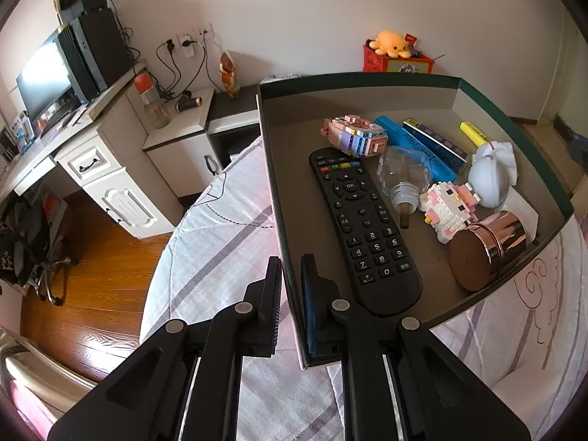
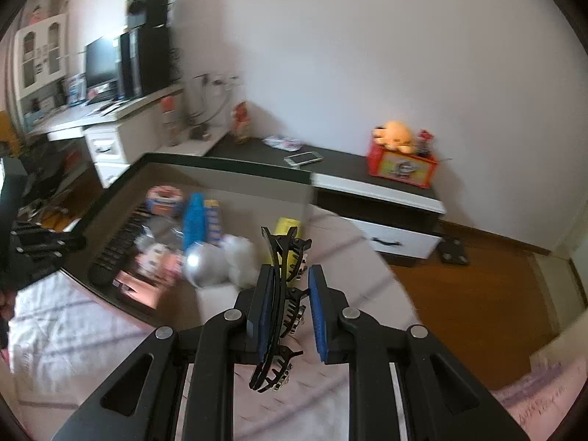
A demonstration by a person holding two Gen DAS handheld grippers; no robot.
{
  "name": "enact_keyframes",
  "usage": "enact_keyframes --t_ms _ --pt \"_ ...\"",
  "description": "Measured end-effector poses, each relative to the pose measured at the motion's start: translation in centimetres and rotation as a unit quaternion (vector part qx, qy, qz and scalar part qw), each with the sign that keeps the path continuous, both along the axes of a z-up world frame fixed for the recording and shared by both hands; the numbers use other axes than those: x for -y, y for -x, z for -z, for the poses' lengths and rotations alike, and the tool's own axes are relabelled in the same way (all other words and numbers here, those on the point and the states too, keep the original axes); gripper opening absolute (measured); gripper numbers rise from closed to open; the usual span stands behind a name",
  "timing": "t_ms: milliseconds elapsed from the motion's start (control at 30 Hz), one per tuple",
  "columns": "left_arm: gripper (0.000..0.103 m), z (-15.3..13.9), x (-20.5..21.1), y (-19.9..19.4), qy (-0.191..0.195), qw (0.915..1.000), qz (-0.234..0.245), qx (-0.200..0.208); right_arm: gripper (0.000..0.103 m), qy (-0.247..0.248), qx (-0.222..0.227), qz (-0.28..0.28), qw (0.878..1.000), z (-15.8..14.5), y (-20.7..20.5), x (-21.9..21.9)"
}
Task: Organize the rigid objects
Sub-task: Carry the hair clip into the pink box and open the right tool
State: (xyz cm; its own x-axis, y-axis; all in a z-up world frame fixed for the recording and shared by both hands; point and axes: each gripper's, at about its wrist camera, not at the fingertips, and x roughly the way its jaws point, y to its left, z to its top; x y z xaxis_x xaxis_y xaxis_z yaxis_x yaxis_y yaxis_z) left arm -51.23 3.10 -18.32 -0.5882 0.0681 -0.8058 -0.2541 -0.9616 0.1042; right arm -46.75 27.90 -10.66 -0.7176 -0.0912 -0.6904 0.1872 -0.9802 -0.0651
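A dark green box (image 1: pixel 367 80) lies on the bed. It holds a black remote (image 1: pixel 364 231), two pink brick toys (image 1: pixel 354 136), a blue marker (image 1: pixel 415 147), a yellow highlighter (image 1: pixel 474 133), a clear bottle (image 1: pixel 402 180), a white figure (image 1: pixel 490 176) and a copper jar (image 1: pixel 485 250). My left gripper (image 1: pixel 291 268) is shut on the box's left wall. My right gripper (image 2: pixel 292 275) holds a black hair claw clip (image 2: pixel 284 294) between its fingers above the box's right end (image 2: pixel 220 163); a small gap shows at the right pad.
The bed has a pink striped sheet (image 1: pixel 220 242). A white desk with a monitor (image 1: pixel 47 84) stands left. A dark-topped low cabinet (image 2: pixel 367 176) carries a phone (image 2: pixel 303 158) and a red box with an orange plush (image 2: pixel 398 154). Wooden floor (image 2: pixel 477 294) lies to the right.
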Motion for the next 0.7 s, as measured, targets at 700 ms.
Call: enact_keyframes --t_ms 700 --pt "0.01 0.1 -0.3 -0.3 0.002 1.0 -0.003 -0.001 0.028 0.016 0.011 -0.016 1.0 1.3 1.4 2.1"
